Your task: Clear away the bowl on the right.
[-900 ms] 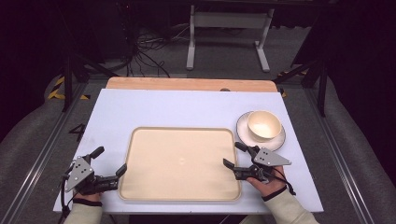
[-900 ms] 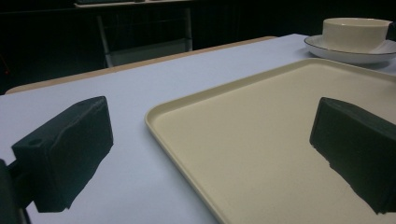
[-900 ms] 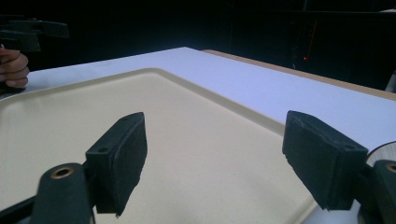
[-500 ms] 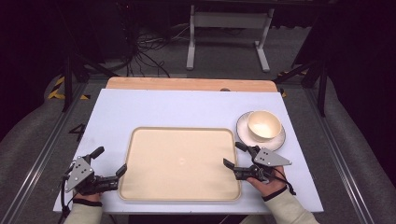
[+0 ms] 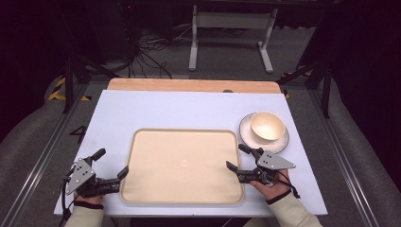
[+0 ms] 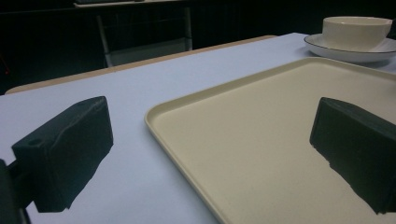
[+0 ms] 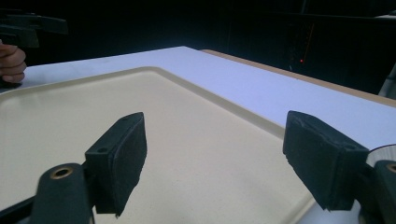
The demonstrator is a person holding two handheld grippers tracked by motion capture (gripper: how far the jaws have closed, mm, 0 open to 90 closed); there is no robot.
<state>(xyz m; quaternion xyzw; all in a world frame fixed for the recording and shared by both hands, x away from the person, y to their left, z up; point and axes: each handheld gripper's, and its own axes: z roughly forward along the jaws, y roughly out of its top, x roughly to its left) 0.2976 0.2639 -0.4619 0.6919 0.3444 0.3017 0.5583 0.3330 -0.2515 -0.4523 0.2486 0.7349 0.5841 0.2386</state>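
High view, cream tray [image 5: 182,165] flat in the middle of the white table [image 5: 156,111], left gripper [image 5: 113,165] wide open at its left edge, right gripper [image 5: 238,158] wide open at its right edge, nothing held, cup [image 5: 267,126] on saucer [image 5: 279,144] near the right gripper.

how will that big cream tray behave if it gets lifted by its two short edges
The flat cream plastic tray looks thin and wide, so it is probably light and may flex a little. Its smooth surface and low rounded rim could slip in a shallow pinch. Nothing lies on it, so a slight tilt should spill nothing.
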